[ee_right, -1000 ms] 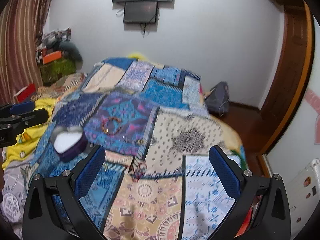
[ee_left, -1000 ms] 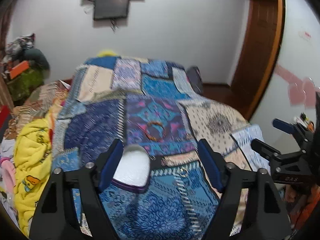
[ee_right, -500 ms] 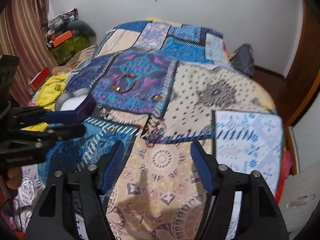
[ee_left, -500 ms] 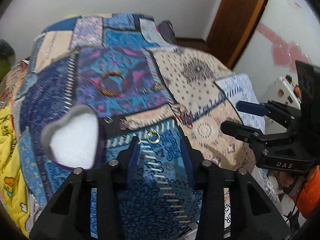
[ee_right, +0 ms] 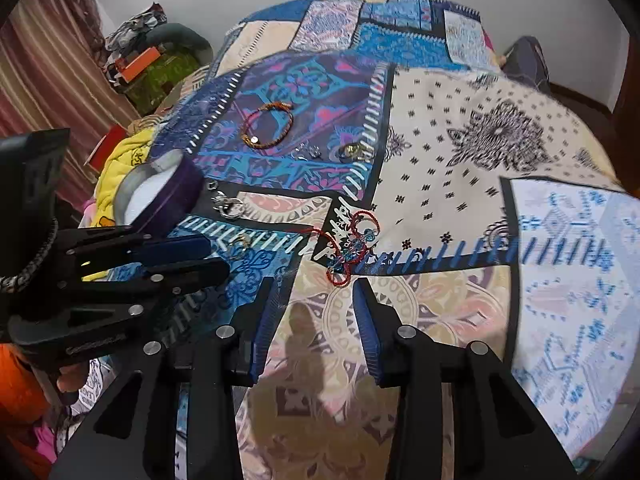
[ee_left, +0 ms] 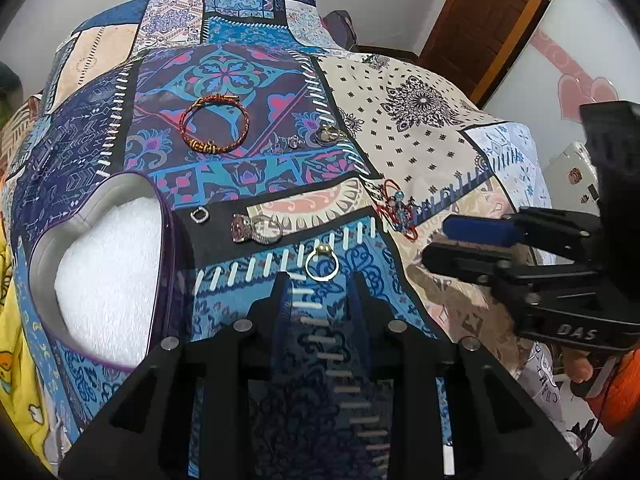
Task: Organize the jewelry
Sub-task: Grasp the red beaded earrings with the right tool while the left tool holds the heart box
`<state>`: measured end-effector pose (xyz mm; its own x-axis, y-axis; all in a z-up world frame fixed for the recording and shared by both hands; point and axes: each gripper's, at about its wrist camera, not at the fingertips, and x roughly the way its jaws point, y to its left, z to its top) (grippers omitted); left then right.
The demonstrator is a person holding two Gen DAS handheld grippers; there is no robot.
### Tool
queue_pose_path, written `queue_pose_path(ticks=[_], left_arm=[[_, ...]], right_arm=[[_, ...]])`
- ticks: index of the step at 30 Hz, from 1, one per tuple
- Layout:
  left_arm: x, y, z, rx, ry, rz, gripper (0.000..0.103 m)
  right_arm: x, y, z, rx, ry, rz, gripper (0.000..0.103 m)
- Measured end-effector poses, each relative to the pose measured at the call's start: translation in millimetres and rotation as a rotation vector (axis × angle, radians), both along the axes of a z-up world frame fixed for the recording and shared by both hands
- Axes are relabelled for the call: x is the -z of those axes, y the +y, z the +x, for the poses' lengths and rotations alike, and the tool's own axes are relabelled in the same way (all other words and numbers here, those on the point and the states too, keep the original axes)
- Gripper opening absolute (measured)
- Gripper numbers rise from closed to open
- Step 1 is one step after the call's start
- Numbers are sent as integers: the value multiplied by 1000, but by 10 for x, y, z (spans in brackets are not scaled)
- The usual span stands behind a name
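Jewelry lies on a patchwork bedspread (ee_left: 420,128). A gold ring (ee_left: 321,266) lies just ahead of my left gripper (ee_left: 318,280), whose jaws are open a little and empty. A purple heart-shaped box (ee_left: 108,268) with white foam stands to the left. A silver ring (ee_left: 256,229), a small square ring (ee_left: 199,215) and an orange-red bracelet (ee_left: 214,124) lie beyond. A red cord bracelet with blue beads (ee_right: 352,240) lies just ahead of my right gripper (ee_right: 314,286), which is open and empty. The right gripper also shows in the left wrist view (ee_left: 472,244).
Small silver and brass pieces (ee_left: 326,135) lie farther back. A yellow cloth (ee_right: 120,168) and clutter (ee_right: 144,60) sit left of the bed. A wooden door frame (ee_left: 496,28) and a dark bag (ee_right: 524,60) are at the far right.
Both grippers have come down toward the bedspread and narrowed their jaws. The left now sits just behind the gold ring, the right just behind the red cord bracelet.
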<state>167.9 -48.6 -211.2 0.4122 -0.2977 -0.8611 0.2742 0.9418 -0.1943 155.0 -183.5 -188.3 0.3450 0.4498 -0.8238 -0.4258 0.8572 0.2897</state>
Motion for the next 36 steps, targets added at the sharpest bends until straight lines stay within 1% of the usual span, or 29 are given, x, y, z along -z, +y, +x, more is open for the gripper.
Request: queue_pose_path(ticks=[4,7,13,15,17,18,19,20,22,24,27,32,36], left_arm=[[44,-25,62,4,-6,13,29],[65,-41,98,14,-8,18,29],[106,-3,144,-3,1,-28,29],[111,-17,130,0,-8,-20,28],[112,-49,110,9,-25,3,26],[112,-64,103,13,-34,17,23],[116,-79,100,15,-41,28,20],[118,-91,101,14,-45,37,18],[112,-85,116,11,-38,25,17],[108,-78,128,11,-32,11,17],[93,-80,134,11,-33,5,17],[34,-61,108,2,-48,-2,17],[-79,-5,74,-15,-78,-15,17]], right_arm=[[91,10,81,12,25,3,35],[129,11,119,23,21,-3,35],[161,64,167,35,-23,-38,34],[190,75,177,34,-31,-48,33],[202,75,179,30,-36,-52,33],[205,71,171,27,-42,-54,32],[210,65,164,30,-49,-63,28],[214,68,168,32,-53,-67,27],[221,45,174,44,-58,-71,16],[228,1,198,64,-52,-68,8],[223,-62,224,78,-31,-32,7],[160,-59,212,83,-28,-34,7],[38,-70,190,89,-54,-31,7]])
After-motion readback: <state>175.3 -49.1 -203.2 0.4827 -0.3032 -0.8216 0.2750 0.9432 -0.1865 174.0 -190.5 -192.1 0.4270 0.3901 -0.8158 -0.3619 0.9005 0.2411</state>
